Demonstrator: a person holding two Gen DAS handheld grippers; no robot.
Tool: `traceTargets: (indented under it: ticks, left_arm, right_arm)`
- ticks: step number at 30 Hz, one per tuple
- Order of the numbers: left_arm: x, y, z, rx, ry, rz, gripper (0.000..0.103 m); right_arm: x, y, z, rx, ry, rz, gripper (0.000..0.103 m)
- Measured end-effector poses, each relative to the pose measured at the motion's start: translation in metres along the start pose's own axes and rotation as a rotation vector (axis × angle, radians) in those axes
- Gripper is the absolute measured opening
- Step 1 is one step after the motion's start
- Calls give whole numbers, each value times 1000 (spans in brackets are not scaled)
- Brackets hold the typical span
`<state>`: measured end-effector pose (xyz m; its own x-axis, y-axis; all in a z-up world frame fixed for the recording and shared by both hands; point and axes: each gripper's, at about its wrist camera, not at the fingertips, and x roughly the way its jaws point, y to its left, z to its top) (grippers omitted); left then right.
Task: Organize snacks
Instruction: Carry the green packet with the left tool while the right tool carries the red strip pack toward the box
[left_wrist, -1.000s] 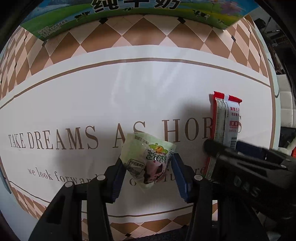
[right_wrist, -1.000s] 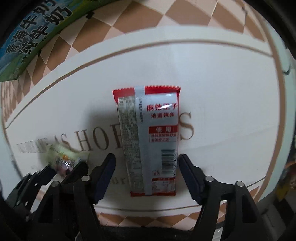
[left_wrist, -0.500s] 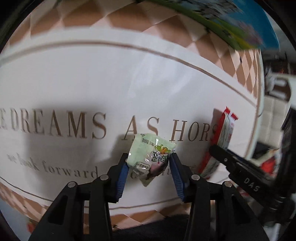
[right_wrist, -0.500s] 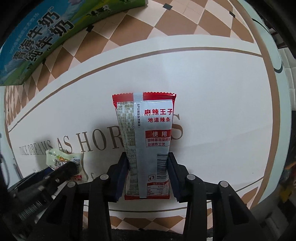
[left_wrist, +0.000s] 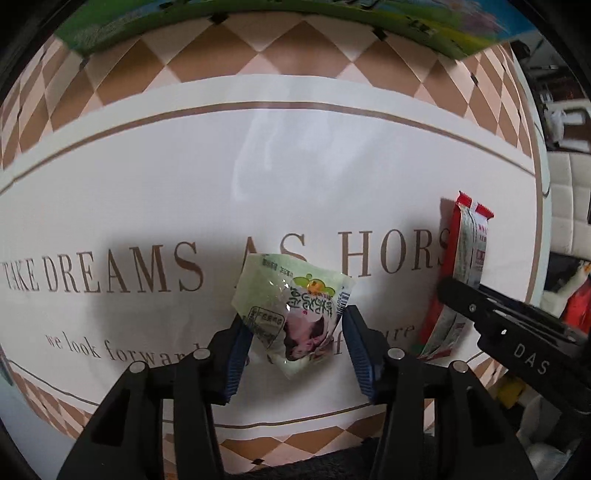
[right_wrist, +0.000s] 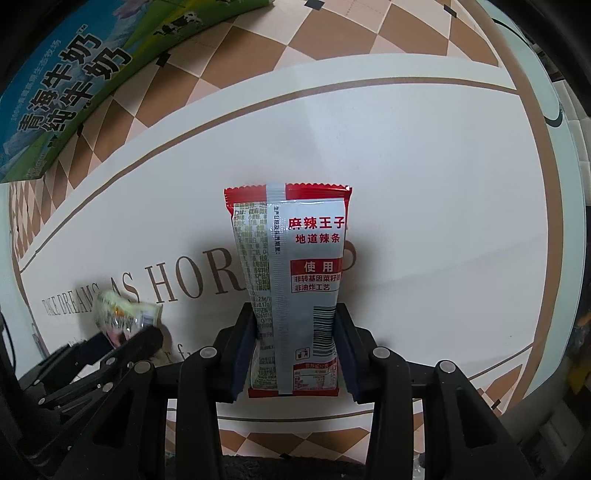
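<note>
My left gripper (left_wrist: 293, 332) is shut on a small pale green snack packet (left_wrist: 291, 306) and holds it just above the printed tablecloth (left_wrist: 258, 177). My right gripper (right_wrist: 293, 332) is shut on a long red and silver spicy-strip packet (right_wrist: 291, 266), which stands up from the jaws. In the left wrist view the red packet (left_wrist: 469, 254) and the right gripper (left_wrist: 517, 332) are to the right. In the right wrist view the green packet (right_wrist: 122, 314) and the left gripper (right_wrist: 110, 350) are at the lower left.
A green and blue milk carton box (right_wrist: 74, 74) lies at the far edge of the table; it also shows in the left wrist view (left_wrist: 295, 22). The table's right edge (left_wrist: 543, 184) borders a white cushioned seat (left_wrist: 569, 192).
Both grippers have closed on their packets and lifted them slightly. The left wrist view has swung back to face the table squarely.
</note>
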<state>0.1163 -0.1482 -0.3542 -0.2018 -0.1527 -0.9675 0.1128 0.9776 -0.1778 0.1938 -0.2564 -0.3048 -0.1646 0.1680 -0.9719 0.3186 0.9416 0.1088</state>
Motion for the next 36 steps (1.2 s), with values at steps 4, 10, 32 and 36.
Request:
traceTargets:
  ticks: [4,10,32,36]
  left_arm:
    - [-4,-4,-5,-23,-12,-8,42]
    - [-20,1,-16,-26,-35,-31,37]
    - [-212,39,69,-19,-342,-202,30]
    - [-221,41,115,-25,-369,-154,30]
  right_arm:
    - [35,-7,14,5,-9,2,44]
    - [34,-1,6,-3,-40,19,43]
    - [-124,43,40,-106,-269,253,43]
    - [-136,65,78,-133,-310,256,43]
